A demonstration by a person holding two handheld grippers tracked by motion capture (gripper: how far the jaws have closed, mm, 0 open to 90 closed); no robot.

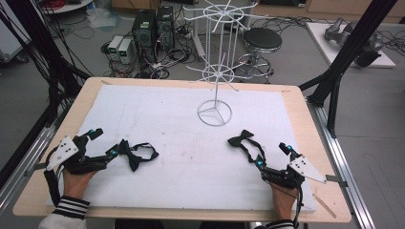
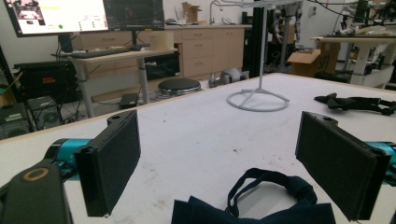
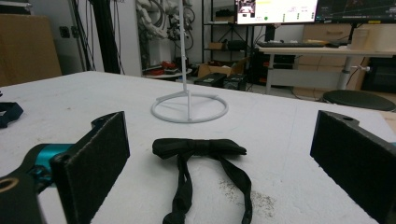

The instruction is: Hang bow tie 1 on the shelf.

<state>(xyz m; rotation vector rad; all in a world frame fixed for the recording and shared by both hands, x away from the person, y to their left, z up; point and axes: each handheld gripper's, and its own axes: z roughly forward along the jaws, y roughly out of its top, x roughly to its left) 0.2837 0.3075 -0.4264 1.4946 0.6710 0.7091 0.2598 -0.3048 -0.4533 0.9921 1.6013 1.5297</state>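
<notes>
Two bow ties [image 1: 136, 154] [image 1: 242, 139] lie near the pad's [image 1: 157, 102] front edge, each between a gripper's [image 1: 102, 143] [image 1: 272, 153] wide, empty jaws. Step looks like reaching; next, close on each tie.

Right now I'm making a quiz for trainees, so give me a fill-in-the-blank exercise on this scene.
1. Both the left tool and the right tool are ____.
2. The navy bow tie lies at the ____ tool.
3. The white wire rack carries ____ bow ties.
4. The black bow tie lies on the white ____.

Missing words: open; left; no; mat
</notes>
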